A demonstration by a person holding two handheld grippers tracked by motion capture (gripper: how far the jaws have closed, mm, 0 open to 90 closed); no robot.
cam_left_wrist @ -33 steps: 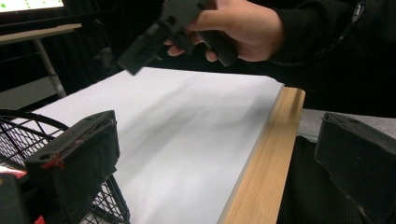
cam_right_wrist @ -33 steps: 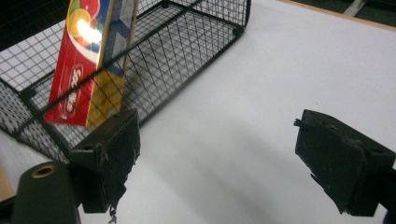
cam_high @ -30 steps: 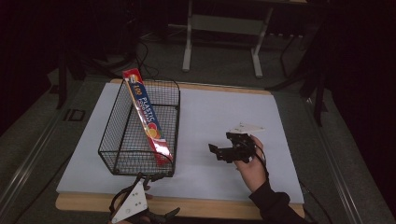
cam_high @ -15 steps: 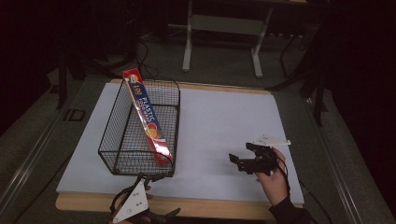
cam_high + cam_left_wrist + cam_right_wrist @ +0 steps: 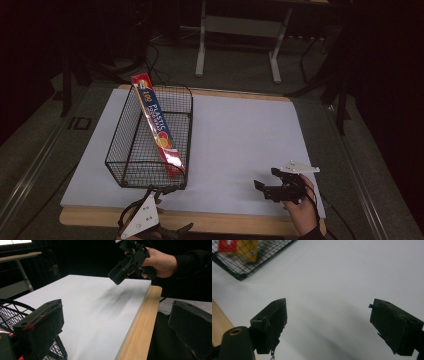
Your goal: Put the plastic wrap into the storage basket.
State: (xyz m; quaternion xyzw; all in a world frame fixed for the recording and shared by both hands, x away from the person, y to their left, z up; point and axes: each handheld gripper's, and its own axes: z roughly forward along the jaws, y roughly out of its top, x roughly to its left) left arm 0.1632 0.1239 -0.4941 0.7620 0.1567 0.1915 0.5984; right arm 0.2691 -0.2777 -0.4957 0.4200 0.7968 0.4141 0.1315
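**Two empty grippers, a box leaning in a wire basket**

A black wire basket (image 5: 131, 155) stands on the left part of a white board (image 5: 240, 135) that covers a wooden table (image 5: 235, 224). Inside the basket a long red and blue box of plastic wrap (image 5: 158, 125) leans tilted: its far end rises above the far rim, and its near end sits low by the near right corner.

The left gripper (image 5: 112, 322) is at the near edge of the table, just beside the basket's near side. In the left gripper view its two black jaws stand wide apart with nothing between them; one jaw is close to the basket wire, the other hangs past the wooden edge.

The right gripper (image 5: 267, 187) is held by the person's right hand (image 5: 302, 212) over the near right part of the board, well apart from the basket. In the right gripper view its jaws are spread wide and empty above the bare white surface, with a corner of the basket at the upper left.
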